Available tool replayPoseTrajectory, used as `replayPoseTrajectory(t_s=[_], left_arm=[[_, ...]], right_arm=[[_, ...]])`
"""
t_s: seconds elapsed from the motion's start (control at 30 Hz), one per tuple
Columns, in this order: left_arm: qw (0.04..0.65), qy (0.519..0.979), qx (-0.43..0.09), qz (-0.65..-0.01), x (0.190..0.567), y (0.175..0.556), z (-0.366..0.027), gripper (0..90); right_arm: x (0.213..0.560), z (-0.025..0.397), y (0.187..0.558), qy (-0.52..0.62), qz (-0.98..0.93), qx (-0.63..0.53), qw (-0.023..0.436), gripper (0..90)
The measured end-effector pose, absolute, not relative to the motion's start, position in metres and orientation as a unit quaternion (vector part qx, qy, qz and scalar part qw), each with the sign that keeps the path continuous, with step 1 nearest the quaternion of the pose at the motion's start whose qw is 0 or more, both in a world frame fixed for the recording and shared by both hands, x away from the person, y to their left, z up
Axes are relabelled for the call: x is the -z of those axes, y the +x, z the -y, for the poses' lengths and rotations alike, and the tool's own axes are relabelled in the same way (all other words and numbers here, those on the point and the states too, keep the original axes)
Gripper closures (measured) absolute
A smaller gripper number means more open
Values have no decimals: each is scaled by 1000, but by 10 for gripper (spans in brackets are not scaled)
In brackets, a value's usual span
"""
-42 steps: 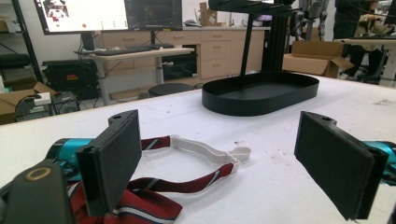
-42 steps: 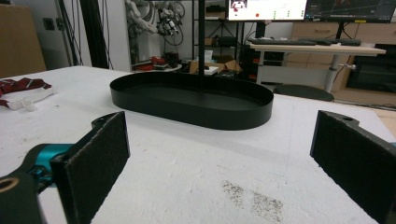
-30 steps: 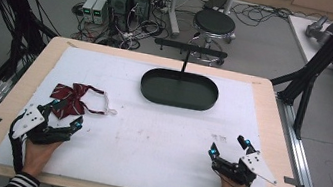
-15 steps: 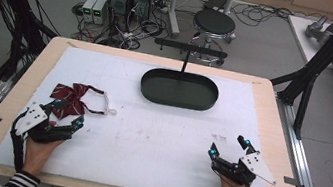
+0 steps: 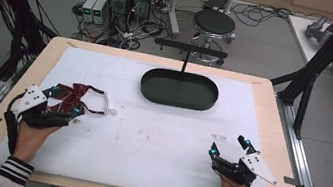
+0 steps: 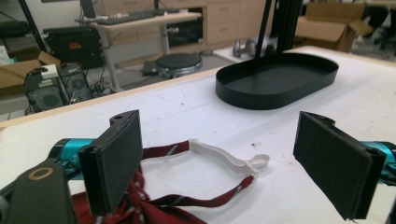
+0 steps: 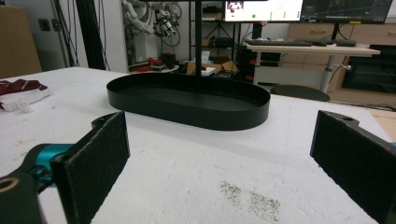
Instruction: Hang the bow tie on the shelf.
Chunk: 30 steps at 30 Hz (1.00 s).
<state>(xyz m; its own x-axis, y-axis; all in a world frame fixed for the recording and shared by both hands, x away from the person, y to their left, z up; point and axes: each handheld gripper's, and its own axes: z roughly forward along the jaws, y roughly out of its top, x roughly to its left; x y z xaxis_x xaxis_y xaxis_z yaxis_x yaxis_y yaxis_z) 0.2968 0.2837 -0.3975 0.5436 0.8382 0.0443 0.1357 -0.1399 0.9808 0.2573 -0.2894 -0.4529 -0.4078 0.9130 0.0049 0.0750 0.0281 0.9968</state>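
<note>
Our left gripper (image 5: 66,100) hangs low with jaws spread wide over the red bow tie (image 5: 72,98); our right gripper (image 5: 229,147) rests wide open near the table's (image 5: 265,96) front edge.

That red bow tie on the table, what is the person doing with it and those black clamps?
A person holds a two-jaw clamp tool in each hand. The left gripper is open and reaches over the red bow tie, whose white strap lies on the white table cover; it has not closed on it. The right gripper rests open near the table's front edge, holding nothing. The black oval tray farther back is empty.
</note>
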Motion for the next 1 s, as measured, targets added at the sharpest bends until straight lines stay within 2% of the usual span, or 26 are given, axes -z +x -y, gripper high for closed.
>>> replayPoseTrajectory(t_s=[0.43, 0.67, 1.0], left_arm=[[467, 751, -298, -359, 373, 333, -294, 161], [430, 766, -290, -379, 363, 349, -295, 161], [372, 802, -262, -388, 365, 373, -284, 168]], right_arm=[[453, 289, 258, 401, -619, -567, 367, 35], [453, 288, 258, 400, -621, -565, 368, 35], [452, 287, 259, 401, -624, -562, 365, 36]])
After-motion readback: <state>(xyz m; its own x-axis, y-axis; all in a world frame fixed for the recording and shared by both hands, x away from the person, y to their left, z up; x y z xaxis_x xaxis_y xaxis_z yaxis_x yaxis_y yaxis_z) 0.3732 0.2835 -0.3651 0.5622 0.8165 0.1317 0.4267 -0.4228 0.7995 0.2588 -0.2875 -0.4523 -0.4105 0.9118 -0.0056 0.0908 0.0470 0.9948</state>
